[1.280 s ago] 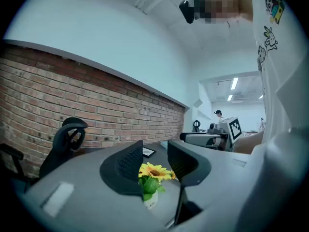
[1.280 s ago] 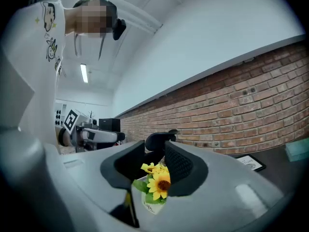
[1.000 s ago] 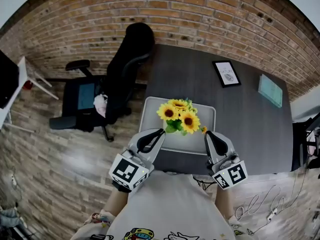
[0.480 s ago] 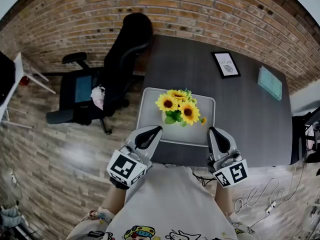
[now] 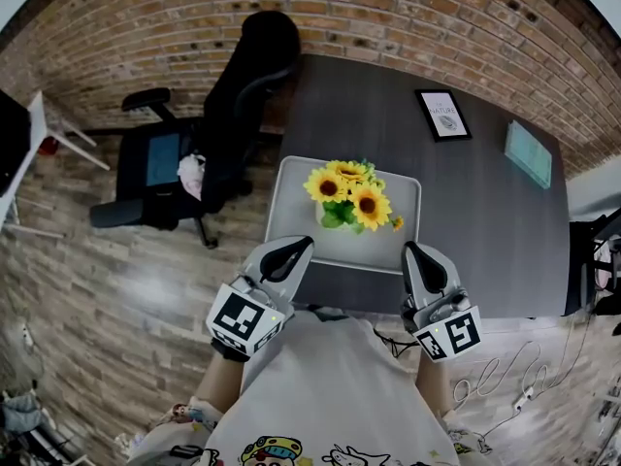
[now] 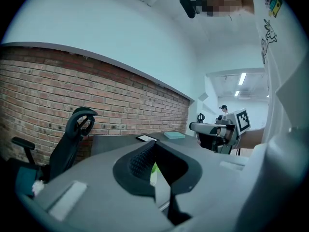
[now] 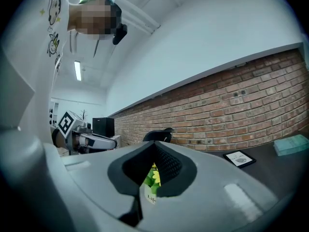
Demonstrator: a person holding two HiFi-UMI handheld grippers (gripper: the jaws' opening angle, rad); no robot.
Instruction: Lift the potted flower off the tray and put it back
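- Little has shifted since a second ago: both tongs sit at the tray's near edge as before.
- Left tongs (image 5: 294, 248) are pressed together and empty, at the tray's near-left corner.
- Right tongs (image 5: 415, 253) are pressed together and empty, by the near-right corner.
- Potted flower (image 5: 347, 195) stands on the tray (image 5: 291, 212), toward its far side, apart from both tongs.
- Tray lies close to the counter's (image 5: 475, 231) left and front edges.
- Bare counter stretches right and behind, up to a picture frame (image 5: 442, 115).
- Office chair (image 5: 238, 115) crowds the counter's left edge.
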